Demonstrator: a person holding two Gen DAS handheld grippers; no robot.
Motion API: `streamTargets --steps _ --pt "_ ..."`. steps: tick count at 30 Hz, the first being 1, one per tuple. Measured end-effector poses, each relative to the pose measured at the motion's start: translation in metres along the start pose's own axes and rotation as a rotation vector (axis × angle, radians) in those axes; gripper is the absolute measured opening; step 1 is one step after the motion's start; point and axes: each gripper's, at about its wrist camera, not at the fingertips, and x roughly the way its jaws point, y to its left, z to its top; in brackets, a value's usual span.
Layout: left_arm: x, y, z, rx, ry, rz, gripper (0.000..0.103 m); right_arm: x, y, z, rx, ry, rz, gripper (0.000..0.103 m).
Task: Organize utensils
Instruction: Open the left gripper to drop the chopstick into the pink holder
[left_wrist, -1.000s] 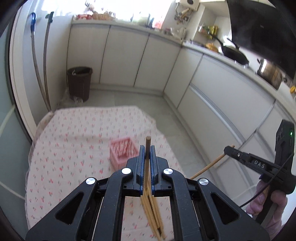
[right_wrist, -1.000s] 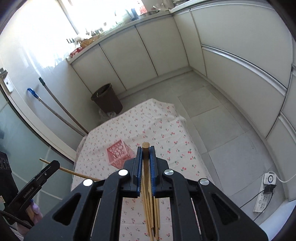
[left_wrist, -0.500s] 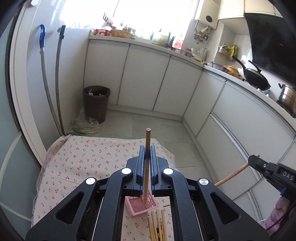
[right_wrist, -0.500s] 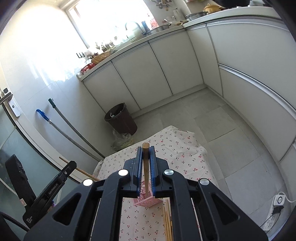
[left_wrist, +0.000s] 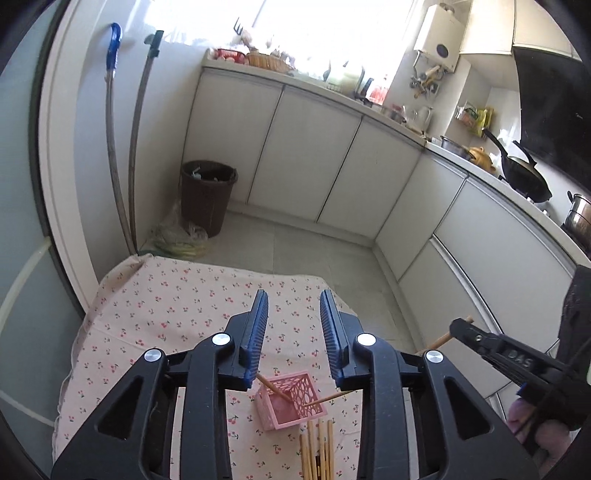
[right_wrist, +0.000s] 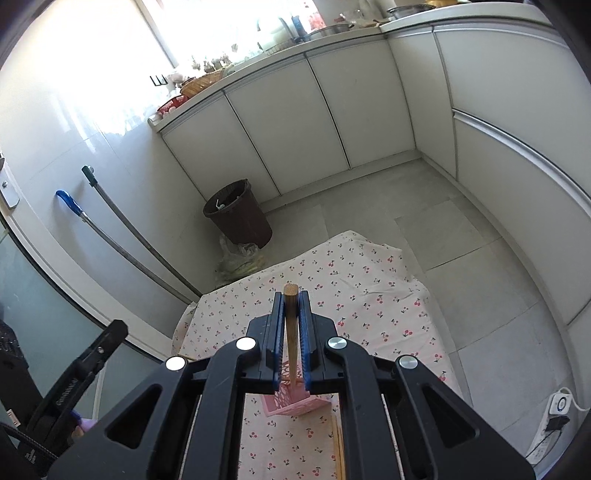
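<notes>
Left gripper (left_wrist: 293, 332) jaws have just been opening and stand apart, nothing between them. The wooden chopstick (left_wrist: 274, 388) they carried now leans in the small pink openwork plastic basket (left_wrist: 290, 405), top end resting on the near-left rim. A second stick (left_wrist: 327, 398) pokes through the right wall of the basket; I can't tell how far in it sits.

Right gripper (right_wrist: 291, 325) is clamped on a round-ended light wooden chopstick (right_wrist: 291, 332), held upright, lower end hanging just above the basket (right_wrist: 295, 404) in the right wrist view. Whether the tip is already inside the rim I can't tell, the jaws hide it.

Step in hand, as I read it: drop the right stick into the basket.

How I'd do it:
- Centre the tip over the open mouth, not the lattice wall, since the holes look wide enough to snag a tip.
- Lower until the tip is well below the rim before releasing; the basket looks light and could tip if I push sideways.
- Keep the stick near vertical, release by opening slowly, then lift straight up.
- Pull the left gripper clear so the two don't collide.

Remaining: a bundle of loose wooden chopsticks (left_wrist: 317, 450) lies on the cherry-print tablecloth (left_wrist: 166, 295) just in front of the basket. Task looks early.
</notes>
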Motion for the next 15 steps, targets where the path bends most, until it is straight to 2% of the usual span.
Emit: streamTargets --steps 8,15 --pt "0.005 0.001 -0.005 0.012 0.032 0.006 0.031 0.02 0.013 0.001 -0.008 -0.01 -0.006 0.011" --pt "0.018 -0.009 -0.019 0.058 0.098 0.0 0.031 0.022 0.012 -0.018 -0.068 0.005 -0.074 0.013"
